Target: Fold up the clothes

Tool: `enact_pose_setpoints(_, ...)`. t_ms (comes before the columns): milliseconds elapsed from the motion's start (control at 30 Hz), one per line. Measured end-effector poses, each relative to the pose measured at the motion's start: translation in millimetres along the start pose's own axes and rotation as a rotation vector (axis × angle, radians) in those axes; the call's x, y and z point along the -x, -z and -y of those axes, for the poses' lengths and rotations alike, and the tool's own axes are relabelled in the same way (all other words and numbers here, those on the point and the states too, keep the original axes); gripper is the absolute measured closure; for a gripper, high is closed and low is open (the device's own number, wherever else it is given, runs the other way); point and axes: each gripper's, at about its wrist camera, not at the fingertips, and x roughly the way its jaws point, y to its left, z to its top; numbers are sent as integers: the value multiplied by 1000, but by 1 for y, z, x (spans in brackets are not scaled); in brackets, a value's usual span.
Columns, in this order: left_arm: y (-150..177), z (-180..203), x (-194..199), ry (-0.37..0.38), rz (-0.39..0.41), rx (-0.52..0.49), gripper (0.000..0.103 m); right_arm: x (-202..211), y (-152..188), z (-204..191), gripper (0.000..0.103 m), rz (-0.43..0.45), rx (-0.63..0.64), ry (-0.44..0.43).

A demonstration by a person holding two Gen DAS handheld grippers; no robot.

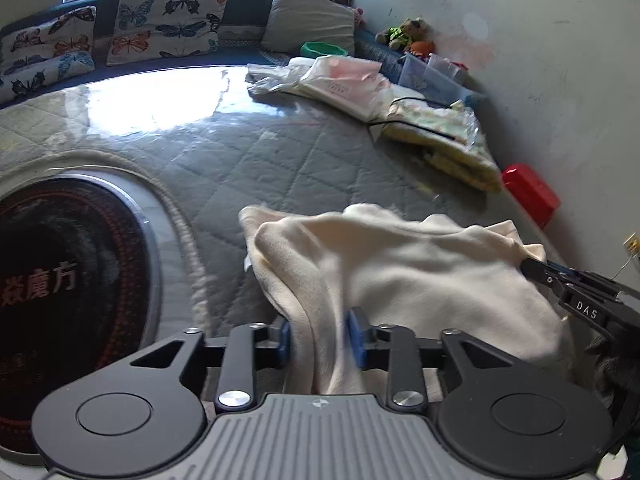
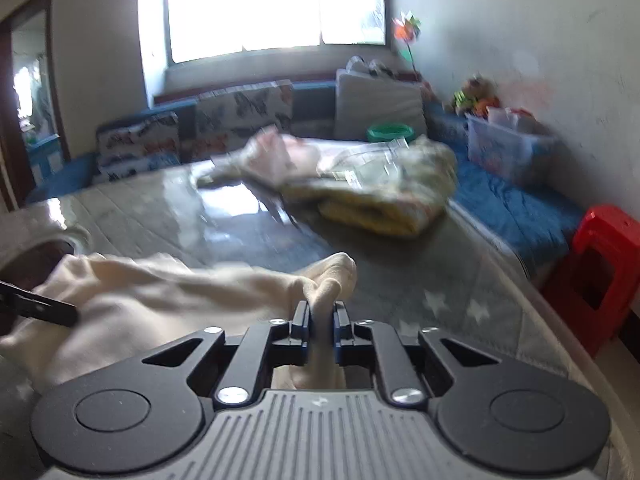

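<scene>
The bed (image 1: 248, 152), a quilted grey mattress under glossy plastic, carries everything, and the cream garment (image 1: 400, 264) lies bunched on its near edge, toward the right side. The step in hand, I judge, is laying a fold down. The right gripper (image 2: 320, 318) is clamped tight on a pinched corner of the cloth, while the left gripper (image 1: 318, 336) has its blue pads standing apart with a fold of cloth running loosely between them, not pressed. To do this well, keep the right corner taut and low, let the left side drop flat before pulling clear, and smooth out the ridge between the two grippers so that no wrinkle gets folded in. Further up the bed toward the far right corner sit a yellow bundle (image 1: 448, 140) and pale bagged clothes (image 1: 332, 80). Butterfly cushions (image 1: 168, 16) line the far edge under a bright window (image 2: 272, 4). A red stool (image 2: 596, 276) stands beside the right edge.
</scene>
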Motion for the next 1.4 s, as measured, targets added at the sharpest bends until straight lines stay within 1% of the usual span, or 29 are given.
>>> enact_pose_setpoints(33, 1, -3, 2, -10, 1, 2, 63, -2, 3, 2, 89, -9, -2, 13)
enact_pose_setpoints(100, -1, -7, 8, -35, 16, 8, 62, 1, 1, 4, 85, 11, -8, 28)
enact_pose_setpoints(133, -4, -8, 11, -47, 34, 8, 62, 3, -1, 4, 85, 23, -10, 33)
enact_pose_setpoints(200, -11, -8, 16, -56, 72, 6, 63, 7, -9, 1, 85, 50, -13, 5)
enact_pose_setpoints(300, -21, 0, 14, -28, 91, -9, 64, 5, -19, -13, 85, 55, -1, -78)
enact_pose_setpoints(467, -30, 17, -8, -11, 74, -46, 64, -13, -24, -43, 85, 29, 35, -169)
enact_pose_setpoints(600, -35, 21, -27, -17, 49, -51, 64, -34, -22, -53, 83, -6, 32, -170)
enact_pose_setpoints(767, -38, 19, -43, -23, 32, -44, 63, -45, -17, -56, 77, -27, 39, -151)
enact_pose_setpoints(800, -38, 20, -43, -26, 30, -45, 62, -46, -17, -57, 74, -29, 41, -149)
enact_pose_setpoints(833, -38, 21, -42, -29, 27, -48, 61, -44, -18, -57, 68, -28, 43, -149)
enact_pose_setpoints(867, -38, 22, -40, -29, 29, -53, 60, -42, -18, -58, 65, -23, 49, -148)
enact_pose_setpoints(933, -35, 25, -35, -35, 39, -64, 54, -35, -19, -61, 59, -7, 65, -145)
enact_pose_setpoints(967, -34, 26, -32, -40, 46, -69, 53, -31, -20, -63, 56, 4, 72, -145)
enact_pose_setpoints(1000, -32, 27, -29, -45, 51, -74, 50, -27, -20, -65, 49, 12, 75, -147)
enact_pose_setpoints(1033, -30, 27, -26, -52, 56, -75, 44, -23, -20, -66, 46, 18, 75, -150)
enact_pose_setpoints(1100, -26, 28, -18, -71, 66, -79, 39, -14, -19, -69, 43, 29, 71, -163)
enact_pose_setpoints(1133, -24, 28, -14, -76, 72, -81, 37, -11, -17, -70, 38, 31, 70, -169)
enact_pose_setpoints(1167, -22, 28, -10, -82, 77, -83, 36, -7, -16, -72, 34, 32, 72, -173)
enact_pose_setpoints(1200, -19, 26, -6, -88, 82, -81, 31, -4, -14, -74, 28, 35, 76, -176)
enact_pose_setpoints(1267, -14, 23, 3, -99, 93, -71, 27, 2, -11, -77, 27, 41, 83, -180)
enact_pose_setpoints(1333, -9, 19, 11, -113, 100, -63, 19, 11, -6, -82, 19, 45, 82, -192)
enact_pose_setpoints(1400, -2, 16, 19, -130, 107, -62, 16, 18, -2, -86, 18, 46, 85, -206)
